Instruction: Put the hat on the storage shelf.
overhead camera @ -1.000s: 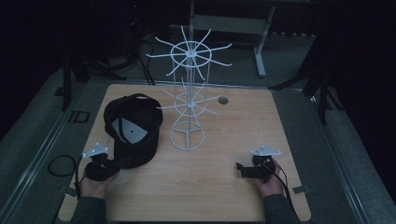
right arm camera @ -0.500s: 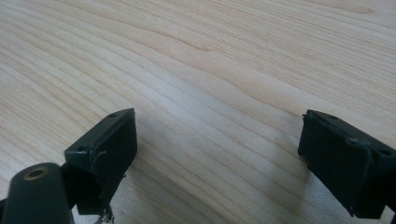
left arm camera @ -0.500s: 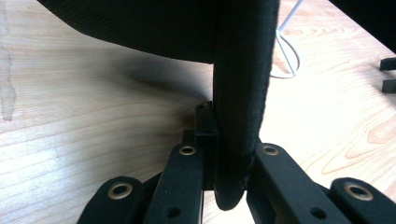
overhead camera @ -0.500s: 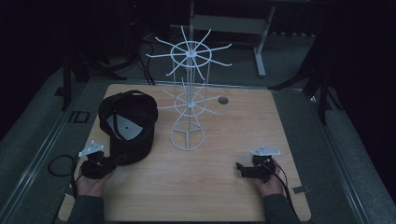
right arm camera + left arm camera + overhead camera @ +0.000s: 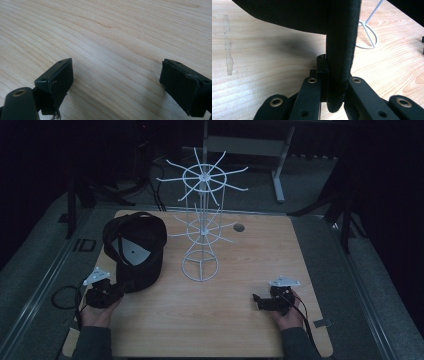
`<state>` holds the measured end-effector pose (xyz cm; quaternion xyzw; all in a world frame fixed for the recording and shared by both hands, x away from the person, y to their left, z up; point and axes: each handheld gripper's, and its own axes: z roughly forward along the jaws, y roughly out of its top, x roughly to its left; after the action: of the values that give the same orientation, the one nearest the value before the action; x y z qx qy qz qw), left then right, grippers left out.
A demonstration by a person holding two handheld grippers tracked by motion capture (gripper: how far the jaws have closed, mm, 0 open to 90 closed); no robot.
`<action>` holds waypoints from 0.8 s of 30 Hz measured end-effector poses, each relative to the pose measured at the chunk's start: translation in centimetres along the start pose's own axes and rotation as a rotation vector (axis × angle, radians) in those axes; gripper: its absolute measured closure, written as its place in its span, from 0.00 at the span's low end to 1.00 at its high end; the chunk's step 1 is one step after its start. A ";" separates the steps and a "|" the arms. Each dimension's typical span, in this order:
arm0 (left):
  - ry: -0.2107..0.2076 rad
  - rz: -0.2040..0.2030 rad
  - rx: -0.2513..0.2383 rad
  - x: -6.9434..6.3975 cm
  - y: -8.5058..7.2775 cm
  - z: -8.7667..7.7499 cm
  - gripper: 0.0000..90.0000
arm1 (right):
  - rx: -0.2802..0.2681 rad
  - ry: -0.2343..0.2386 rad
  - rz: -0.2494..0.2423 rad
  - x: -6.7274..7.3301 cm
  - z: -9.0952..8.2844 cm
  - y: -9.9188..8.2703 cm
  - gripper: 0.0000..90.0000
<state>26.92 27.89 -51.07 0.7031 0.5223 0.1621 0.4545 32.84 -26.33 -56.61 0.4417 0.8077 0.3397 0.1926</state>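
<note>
Since a second ago: cap (image 5: 134, 251) has tipped up and swung a bit toward the table's back-left, now showing its open underside to the high view. Right hand hasn't shifted.

Left side: left gripper (image 5: 116, 289) sits at the near-left edge of the wooden table (image 5: 240, 330), held in the person's left hand (image 5: 95, 314), jaws clamped on the cap's brim. Left gripper view confirms: the brim edge (image 5: 340, 50) runs upright between the two black jaws, pinched tight, dark ribbed fabric with a stitched rim.

Cap itself: black, baseball style, tilted up above the table's left part, just left of the rack. Inside shows a grey lining panel with a small pale dot in the middle; crown looks rounded and keeps its shape.

Centre: white wire rack (image 5: 202, 227) stands upright on a ring base, two tiers of radial prongs, all bare. Cap is near it, not touching.

Right side: right gripper (image 5: 261, 301) low at the near-right table edge, jaws spread wide apart, only bare wood between them in the right gripper view (image 5: 117, 82).
</note>
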 end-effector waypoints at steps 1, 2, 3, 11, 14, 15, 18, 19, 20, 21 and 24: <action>0.001 0.005 0.000 0.0 0.1 0.0 0.96 | 0.000 -0.001 0.001 0.0 0.0 0.0 0.13; 0.003 0.008 -0.001 0.0 0.2 0.0 0.96 | 0.000 -0.001 0.001 0.0 0.0 0.0 0.13; 0.006 0.008 -0.003 -0.1 0.3 0.0 0.96 | 0.000 -0.002 0.002 0.0 0.0 0.0 0.13; 0.031 0.012 -0.026 0.1 0.9 -0.2 0.96 | 0.000 -0.004 0.004 0.0 0.0 0.0 0.13; 0.029 0.018 -0.037 0.1 1.1 -0.4 0.96 | 0.001 -0.006 0.005 0.0 0.0 0.0 0.13; 0.028 0.021 -0.038 0.0 1.2 -0.4 0.96 | 0.001 -0.006 0.006 0.1 0.0 0.0 0.13; 0.030 0.029 -0.047 -0.2 1.4 -0.5 0.96 | 0.001 -0.006 0.006 0.1 0.0 0.0 0.13; 0.030 0.032 -0.051 -0.2 1.5 -0.5 0.96 | 0.002 -0.007 0.005 0.1 0.0 0.0 0.13; 0.030 0.033 -0.055 -0.3 1.6 -0.6 0.96 | 0.002 -0.007 0.005 0.1 0.0 0.0 0.13; 0.029 0.037 -0.059 -0.3 1.7 -0.7 0.96 | 0.002 -0.007 0.005 0.1 0.0 0.0 0.13; 0.027 0.045 -0.071 -0.6 1.9 -0.9 0.96 | 0.002 -0.007 0.006 0.1 0.0 0.0 0.13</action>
<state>27.17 27.74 -48.93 0.6959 0.5063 0.2004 0.4682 32.76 -26.29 -56.60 0.4456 0.8060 0.3380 0.1940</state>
